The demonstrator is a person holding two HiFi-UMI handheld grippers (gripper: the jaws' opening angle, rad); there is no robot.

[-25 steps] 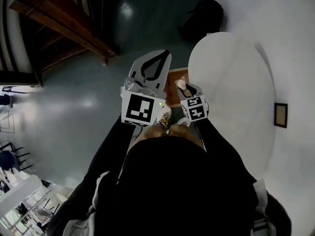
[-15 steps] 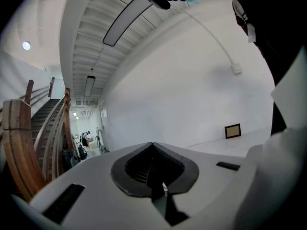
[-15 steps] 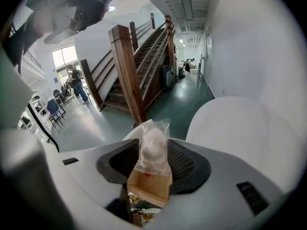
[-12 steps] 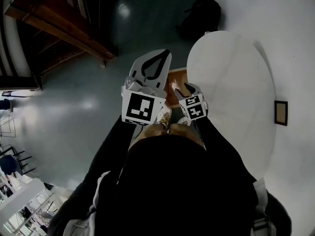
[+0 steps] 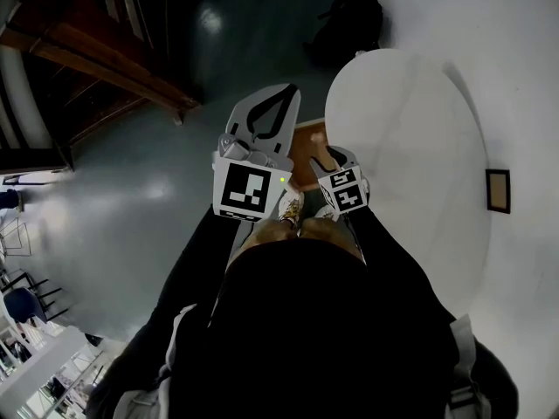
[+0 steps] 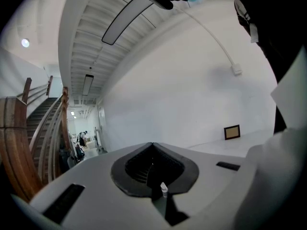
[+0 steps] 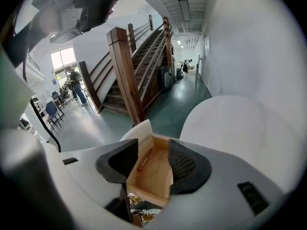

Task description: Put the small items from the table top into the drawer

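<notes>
Left gripper [image 6: 152, 145] is idling, jaws pressing together on nothing. Right gripper [image 7: 153, 146] is hanging over the open wooden drawer [image 7: 159, 174], its jaws having just been opening, now standing wide and gripping nothing. Thin reddish stick-like item [image 7: 142, 162] is lying below them, along the drawer's left wall. Drop step is looking done; next is likely lifting clear and heading right to the white round worktop [image 7: 240, 123].

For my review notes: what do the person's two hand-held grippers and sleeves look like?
The left hand-held gripper and the right hand-held gripper have pale grey shells with black ribbed pads. The left cube and right cube are white with black square markers; the left one shows a small green light. The sleeves are black.
</notes>
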